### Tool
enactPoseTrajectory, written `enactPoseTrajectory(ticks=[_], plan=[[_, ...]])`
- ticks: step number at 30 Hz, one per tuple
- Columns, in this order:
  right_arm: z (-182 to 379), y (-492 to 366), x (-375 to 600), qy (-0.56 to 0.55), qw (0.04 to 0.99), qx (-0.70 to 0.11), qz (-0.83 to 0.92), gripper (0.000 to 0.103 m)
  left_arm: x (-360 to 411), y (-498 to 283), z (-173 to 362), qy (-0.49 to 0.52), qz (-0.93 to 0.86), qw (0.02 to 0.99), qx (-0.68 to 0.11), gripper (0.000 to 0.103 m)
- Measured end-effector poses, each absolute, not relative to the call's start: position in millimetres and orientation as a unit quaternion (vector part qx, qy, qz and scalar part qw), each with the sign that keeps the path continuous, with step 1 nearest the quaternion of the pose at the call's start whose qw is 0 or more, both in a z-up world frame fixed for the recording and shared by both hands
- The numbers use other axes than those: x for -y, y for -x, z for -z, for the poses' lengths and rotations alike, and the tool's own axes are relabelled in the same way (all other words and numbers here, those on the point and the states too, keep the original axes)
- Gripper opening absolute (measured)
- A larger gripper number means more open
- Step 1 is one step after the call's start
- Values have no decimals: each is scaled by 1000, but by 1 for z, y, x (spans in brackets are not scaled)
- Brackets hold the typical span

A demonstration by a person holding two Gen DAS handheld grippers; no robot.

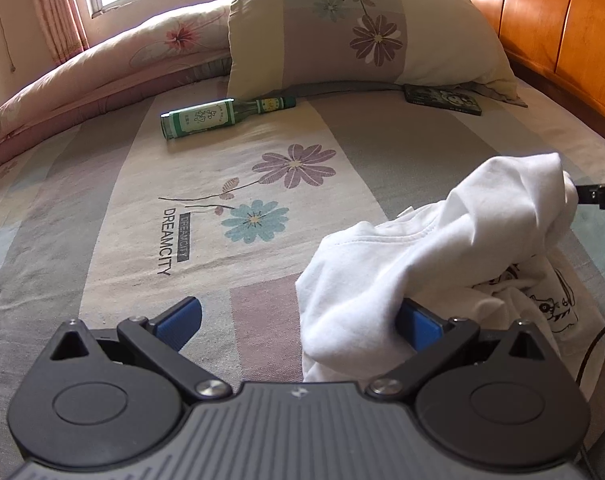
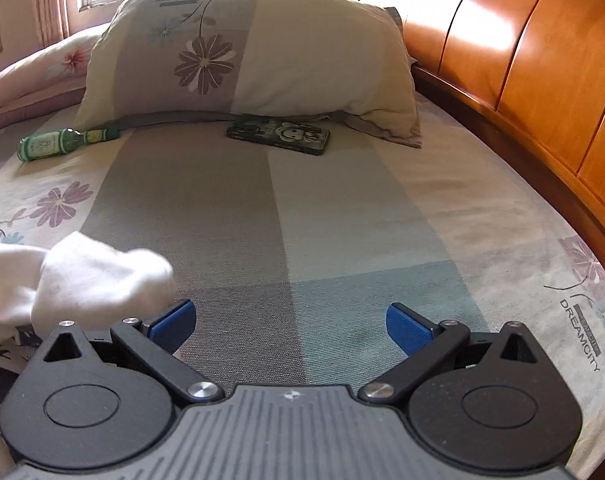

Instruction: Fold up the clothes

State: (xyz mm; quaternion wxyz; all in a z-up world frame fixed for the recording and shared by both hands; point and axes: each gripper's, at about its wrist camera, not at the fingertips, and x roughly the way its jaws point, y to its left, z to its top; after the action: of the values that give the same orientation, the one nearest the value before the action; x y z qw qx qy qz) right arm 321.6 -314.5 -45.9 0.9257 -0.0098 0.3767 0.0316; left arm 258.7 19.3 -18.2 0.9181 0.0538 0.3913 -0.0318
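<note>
Beyond shirt point(image 1: 442, 248): bottle point(image 1: 222, 116), phone point(image 2: 278, 134).

My left gripper point(image 1: 300, 322) and right gripper point(image 2: 290, 324) match: blue rubber-padded fingers on black linkage arms, silver pivot screws, round black housings flanking a ribbed grey body.

A shirt point(image 1: 442, 264) lies bunched on the bed point(image 1: 102, 208) at the near right, one fold draped over the right finger of the left gripper point(image 1: 302, 322). The right gripper point(image 2: 288, 320) sits to the shirt's right — cloth touching its left finger. Far off, a pillow point(image 1: 342, 28) stands against the headboard point(image 1: 562, 28); before it lie a bottle point(image 1: 218, 117) at left and a phone point(image 1: 442, 99) at right. A quilt point(image 1: 102, 68) runs along the far left edge.
</note>
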Motion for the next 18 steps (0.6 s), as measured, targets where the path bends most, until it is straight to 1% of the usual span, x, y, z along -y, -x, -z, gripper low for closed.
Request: enactPoseTrajectory(ticks=[3, 5, 8, 16, 18], plan=[[42, -305, 312, -18, 914, -389, -116, 103, -17, -256, 16, -49, 36, 920, -387, 102], [49, -297, 299, -10, 897, -409, -167, 103, -15, -254, 14, -46, 38, 922, -383, 102], [65, -298, 275, 20, 886, -424, -185, 103, -13, -252, 11, -41, 42, 924, -379, 102], [75, -380, 239, 29, 893, -420, -157, 103, 9, -254, 10, -59, 79, 921, -376, 102], [74, -394, 237, 31, 897, -413, -153, 103, 11, -268, 18, -67, 73, 921, -377, 102]])
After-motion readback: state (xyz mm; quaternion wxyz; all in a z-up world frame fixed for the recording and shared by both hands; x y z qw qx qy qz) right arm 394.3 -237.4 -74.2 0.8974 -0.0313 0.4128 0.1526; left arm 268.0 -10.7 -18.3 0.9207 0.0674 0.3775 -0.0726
